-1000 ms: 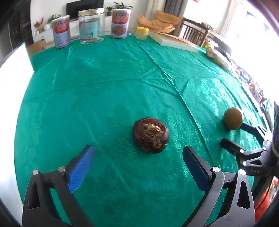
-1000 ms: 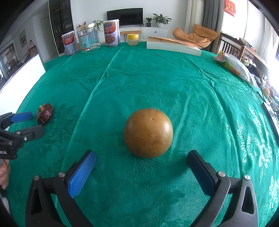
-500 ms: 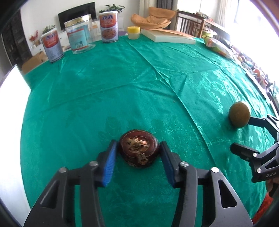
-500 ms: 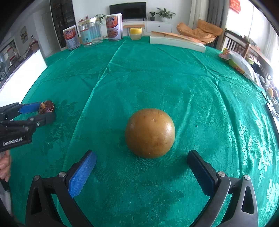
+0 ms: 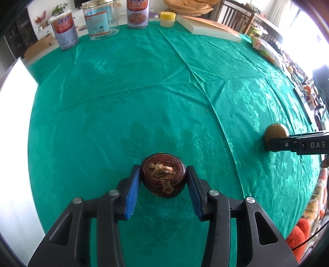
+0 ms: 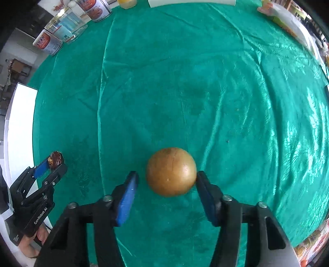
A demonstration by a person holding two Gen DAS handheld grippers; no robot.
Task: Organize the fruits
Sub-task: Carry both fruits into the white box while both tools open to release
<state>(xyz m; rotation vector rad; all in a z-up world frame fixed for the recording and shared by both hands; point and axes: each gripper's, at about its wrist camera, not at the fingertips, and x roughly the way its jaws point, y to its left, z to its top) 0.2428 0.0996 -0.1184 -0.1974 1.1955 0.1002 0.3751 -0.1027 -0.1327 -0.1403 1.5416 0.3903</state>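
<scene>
A dark red-brown fruit (image 5: 163, 175) with a dried calyx sits between the blue pads of my left gripper (image 5: 163, 180), which is shut on it, low over the green tablecloth (image 5: 144, 92). It also shows small in the right wrist view (image 6: 55, 159). A round golden-brown fruit (image 6: 171, 171) lies between the fingers of my right gripper (image 6: 166, 184). The right pad touches it and a narrow gap shows at the left pad. In the left wrist view this fruit (image 5: 275, 132) is at the far right, partly behind the right gripper's finger.
At the table's far edge stand two labelled tins (image 5: 64, 32) (image 5: 137, 13), a clear jar (image 5: 98, 19), a yellow-lidded pot (image 5: 168, 18) and a flat box (image 5: 207, 26). A white surface (image 5: 14, 123) borders the left side. Clutter lines the right edge.
My left gripper shut on the dark red fruit. My right gripper moved forward around the golden fruit and narrowed from wide open to nearly closed on it.
</scene>
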